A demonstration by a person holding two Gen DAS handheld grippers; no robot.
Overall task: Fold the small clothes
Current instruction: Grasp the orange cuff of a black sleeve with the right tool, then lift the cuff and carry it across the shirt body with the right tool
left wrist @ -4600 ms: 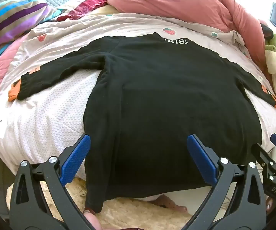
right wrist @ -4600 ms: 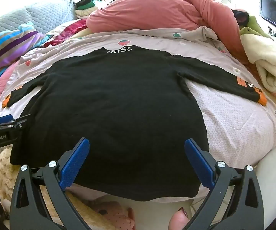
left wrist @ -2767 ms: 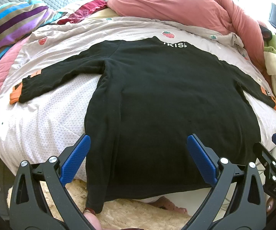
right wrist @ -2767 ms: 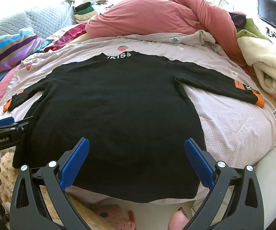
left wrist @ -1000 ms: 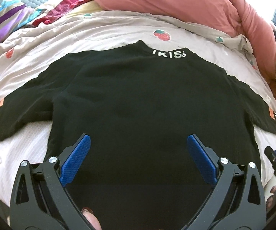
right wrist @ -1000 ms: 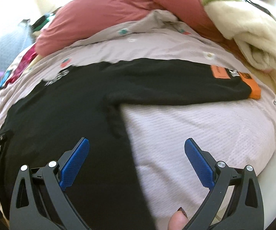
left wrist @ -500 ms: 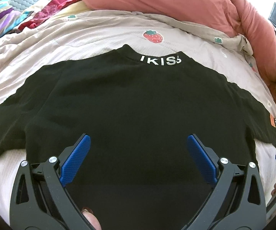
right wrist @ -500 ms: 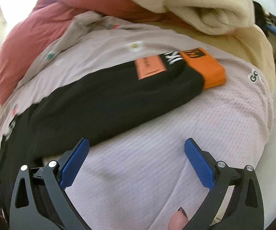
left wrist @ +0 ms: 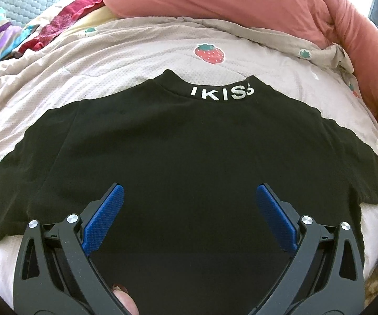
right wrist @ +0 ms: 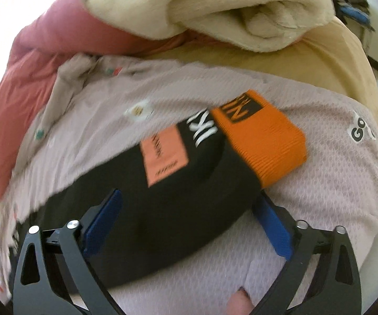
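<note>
"IKISS" collar (left wrist: 221, 94) on black sweater (left wrist: 189, 162)

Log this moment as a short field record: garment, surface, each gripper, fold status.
garment: black sweater, spread flat, collar lettering away from the camera
right sleeve: orange cuff, lying flat
surface: strawberry-print quilt
left gripper: open, over the sweater's body
right gripper: open, straddling the sleeve just short of the cuff
fold status: no fold visible
</note>
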